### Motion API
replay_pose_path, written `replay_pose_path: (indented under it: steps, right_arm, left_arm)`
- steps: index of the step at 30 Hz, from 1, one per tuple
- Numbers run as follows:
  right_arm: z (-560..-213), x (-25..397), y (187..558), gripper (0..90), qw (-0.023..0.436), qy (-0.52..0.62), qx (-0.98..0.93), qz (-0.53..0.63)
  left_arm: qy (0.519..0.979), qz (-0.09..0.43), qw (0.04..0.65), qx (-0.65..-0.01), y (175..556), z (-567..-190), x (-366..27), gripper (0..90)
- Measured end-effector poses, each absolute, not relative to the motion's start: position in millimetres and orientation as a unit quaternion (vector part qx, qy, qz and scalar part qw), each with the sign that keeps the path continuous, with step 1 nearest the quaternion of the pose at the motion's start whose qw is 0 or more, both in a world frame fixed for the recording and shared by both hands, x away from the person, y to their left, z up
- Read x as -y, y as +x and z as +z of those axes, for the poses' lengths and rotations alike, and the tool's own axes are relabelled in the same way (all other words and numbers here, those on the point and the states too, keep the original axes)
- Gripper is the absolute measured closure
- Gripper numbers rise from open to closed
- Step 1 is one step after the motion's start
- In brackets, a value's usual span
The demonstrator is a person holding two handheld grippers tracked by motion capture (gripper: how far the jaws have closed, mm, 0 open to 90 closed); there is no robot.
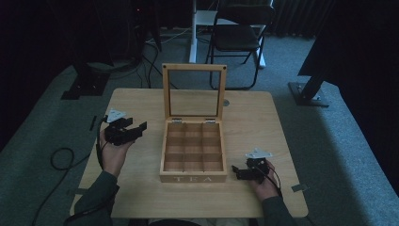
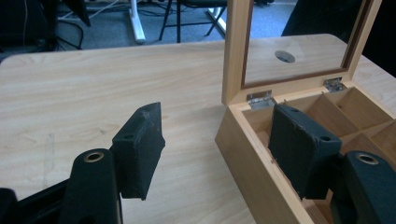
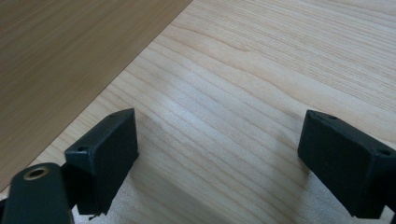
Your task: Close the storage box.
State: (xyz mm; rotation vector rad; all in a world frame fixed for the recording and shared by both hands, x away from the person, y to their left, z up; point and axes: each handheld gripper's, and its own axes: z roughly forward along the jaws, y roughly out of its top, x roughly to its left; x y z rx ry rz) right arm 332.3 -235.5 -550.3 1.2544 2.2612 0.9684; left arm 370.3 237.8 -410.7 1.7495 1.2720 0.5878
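Open wooden box [image 1: 193, 178] lettered "TEA" (front panel), between spread tongs.

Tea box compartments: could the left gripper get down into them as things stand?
Probably yes. The tea box has its lid standing upright, the compartments look empty, and the left gripper sits open just beside the box's left wall with nothing between.

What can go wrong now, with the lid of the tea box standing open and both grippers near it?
The left gripper, open, is close to the tea box; in the left gripper view one jaw overlaps its corner, so it might bump the upright lid shut. The right gripper, open and low over the table, may scrape it.
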Motion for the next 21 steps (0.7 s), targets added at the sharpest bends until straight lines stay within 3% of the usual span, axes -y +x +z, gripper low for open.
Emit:
replay_pose_path:
  steps: [21]
  right_arm:
    - [-550.3, 235.4, 332.2, 11.7, 0.188, 0.447, -0.804, 0.344]
  left_arm:
    - [0.702, 0.249, 0.466, -0.477, 386.5, -403.2, -235.4, 35.4]
